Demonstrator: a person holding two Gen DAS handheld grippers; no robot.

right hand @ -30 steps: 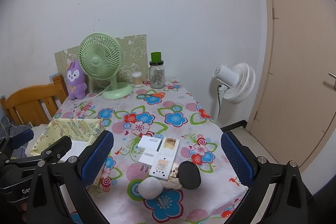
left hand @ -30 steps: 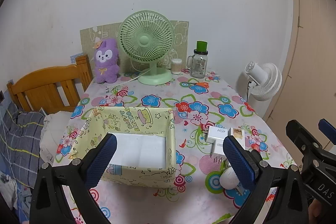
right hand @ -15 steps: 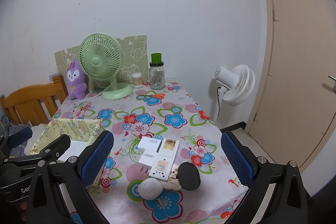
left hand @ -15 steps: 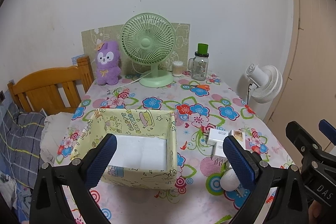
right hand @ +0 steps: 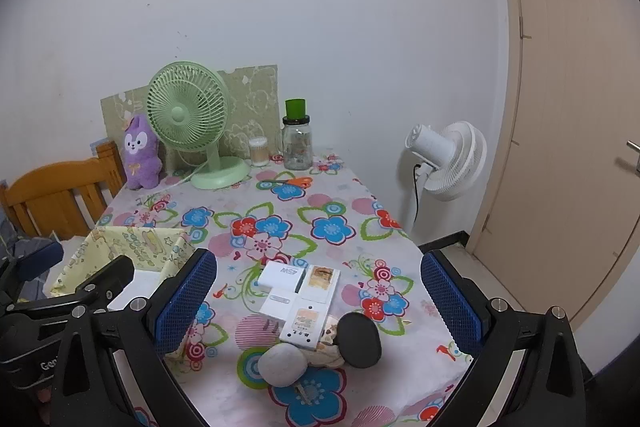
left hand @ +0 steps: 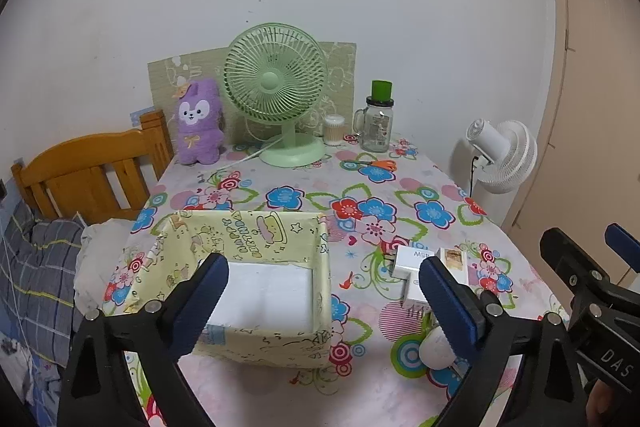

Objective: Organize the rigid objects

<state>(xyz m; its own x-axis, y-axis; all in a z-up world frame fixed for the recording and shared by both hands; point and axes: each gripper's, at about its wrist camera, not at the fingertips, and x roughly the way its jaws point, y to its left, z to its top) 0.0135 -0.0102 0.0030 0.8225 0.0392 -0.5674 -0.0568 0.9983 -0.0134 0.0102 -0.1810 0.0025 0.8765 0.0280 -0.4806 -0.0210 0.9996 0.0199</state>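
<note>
**Chargers and Stones Await Sorting**

A white plastic charger block (right hand: 280, 277) lies beside white cards, a grey stone (right hand: 282, 364) and a black stone (right hand: 359, 334), right of the yellow fabric box (left hand: 256, 239). Light, stiff, likely slippery; best pinched across flat sides. The left gripper (left hand: 324, 301), jaws just narrowing slightly, and the right gripper (right hand: 318, 301) gape empty.

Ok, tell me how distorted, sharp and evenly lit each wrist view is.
Left wrist view: strong fisheye bend, the door frame curves, corners are black; flat soft light, the green fan is sharp. Right wrist view: same bowing and dark corners; the door handle at the right edge looks smeared, the table items are crisp.
</note>
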